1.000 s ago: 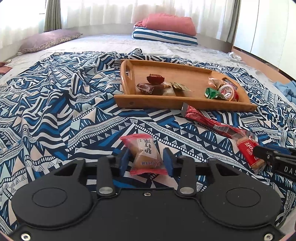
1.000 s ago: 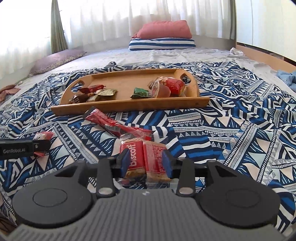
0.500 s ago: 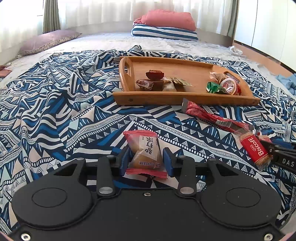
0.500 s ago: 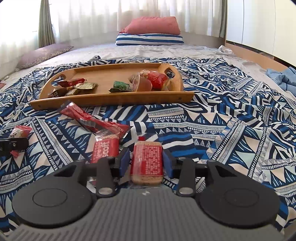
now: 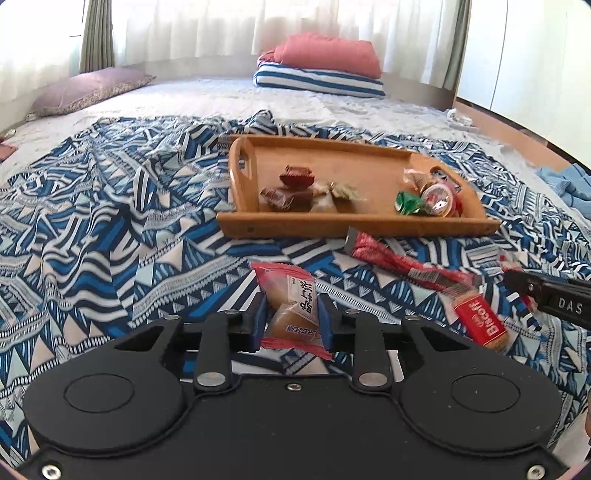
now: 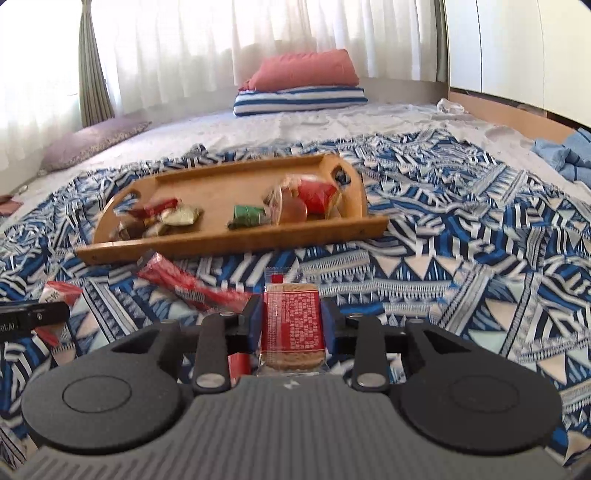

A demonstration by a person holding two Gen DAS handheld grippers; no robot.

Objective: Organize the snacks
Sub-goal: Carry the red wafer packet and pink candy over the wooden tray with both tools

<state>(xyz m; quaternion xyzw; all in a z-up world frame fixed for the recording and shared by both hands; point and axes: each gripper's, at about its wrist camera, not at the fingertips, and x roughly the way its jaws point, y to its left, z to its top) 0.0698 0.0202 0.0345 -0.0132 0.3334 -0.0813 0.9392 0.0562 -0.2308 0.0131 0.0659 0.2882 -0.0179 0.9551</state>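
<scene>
Left wrist view: left gripper (image 5: 290, 321) closing on pastry packet (image 5: 291, 302), lifting it above blue blanket (image 5: 92, 229), short of wooden tray (image 5: 354, 225). Lying just before tray: long red wrapper (image 5: 406, 264); nearer still, Biscoff packet (image 5: 484, 326).

Right wrist view: right gripper (image 6: 290, 325) pinching biscuit packet (image 6: 291, 325), short of tray (image 6: 229, 243). Sitting inside tray: green candy (image 6: 247, 215), red snack bag (image 6: 314, 192).

Sunlit sheer curtains (image 5: 207, 29), white bed (image 5: 207, 99), patterned blanket (image 5: 92, 206), stacked pillows (image 6: 303, 83)
</scene>
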